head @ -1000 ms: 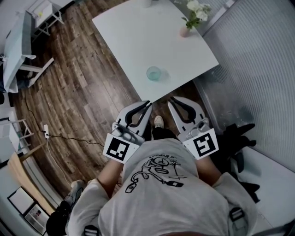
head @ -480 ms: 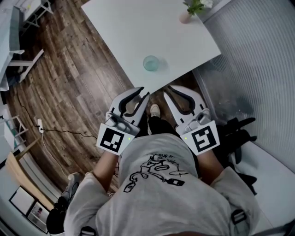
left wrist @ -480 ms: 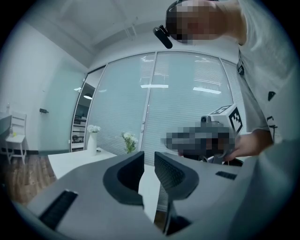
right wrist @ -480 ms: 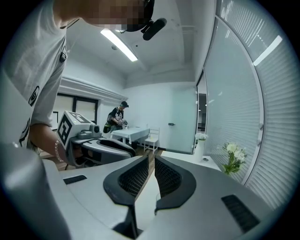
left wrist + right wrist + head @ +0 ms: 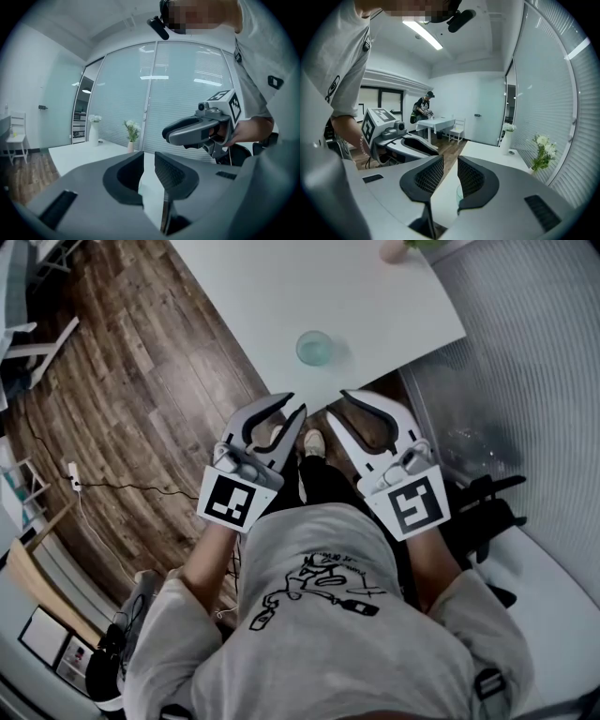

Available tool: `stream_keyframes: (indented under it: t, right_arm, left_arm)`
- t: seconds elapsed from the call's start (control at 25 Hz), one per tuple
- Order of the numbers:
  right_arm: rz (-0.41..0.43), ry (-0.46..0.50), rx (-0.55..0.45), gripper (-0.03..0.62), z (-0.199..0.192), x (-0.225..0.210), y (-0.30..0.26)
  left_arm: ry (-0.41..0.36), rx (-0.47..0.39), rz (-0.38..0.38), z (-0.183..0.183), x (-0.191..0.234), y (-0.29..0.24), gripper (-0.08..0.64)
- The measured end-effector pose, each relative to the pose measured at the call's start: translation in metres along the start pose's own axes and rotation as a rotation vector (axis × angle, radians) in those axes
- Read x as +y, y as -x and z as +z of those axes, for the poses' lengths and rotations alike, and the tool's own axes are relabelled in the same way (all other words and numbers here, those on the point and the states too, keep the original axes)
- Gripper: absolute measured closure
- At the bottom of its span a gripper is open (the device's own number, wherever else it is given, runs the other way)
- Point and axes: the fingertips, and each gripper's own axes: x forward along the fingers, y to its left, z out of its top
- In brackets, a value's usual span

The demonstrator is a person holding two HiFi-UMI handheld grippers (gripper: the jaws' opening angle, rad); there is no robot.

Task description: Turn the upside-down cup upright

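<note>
A small teal see-through cup (image 5: 314,348) stands on the white table (image 5: 244,296) near its near edge; from above I cannot tell which end is up. Both grippers hover short of that edge, over the floor. My left gripper (image 5: 289,407) is open by a narrow gap, nothing between its pads; its jaws have just been opening. My right gripper (image 5: 336,405) is open a little wider and empty, its jaws also just opening. In the right gripper view a sliver of the cup (image 5: 459,193) shows in the gap of the gripper (image 5: 450,176). The left gripper view shows its gripper (image 5: 149,164) over the tabletop.
A pink vase of flowers (image 5: 392,249) stands at the table's far right corner. Frosted glass wall with blinds (image 5: 534,381) runs along the right. A black chair (image 5: 483,512) sits beside my right arm. Wood floor (image 5: 122,399) lies left. A person (image 5: 423,108) stands at a distant table.
Both grippers have come closer to the table's near edge, and the jaws of each have parted from shut to a small gap. The cup has not moved on the table.
</note>
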Motion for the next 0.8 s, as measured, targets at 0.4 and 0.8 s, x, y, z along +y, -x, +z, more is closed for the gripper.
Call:
stream_keyframes:
  t: [0.4,0.8]
  right_arm:
    - [0.060,0.099,0.113,0.482,-0.030,-0.008,-0.036]
    - [0.100,0.196,0.233,0.482,-0.062,-0.003,-0.049]
  left_arm:
    - [0.018,0.021,0.004,-0.031,0.022,-0.022,0.495]
    - [-0.043,0.025,0.010,-0.058,0.029,-0.029,0.489]
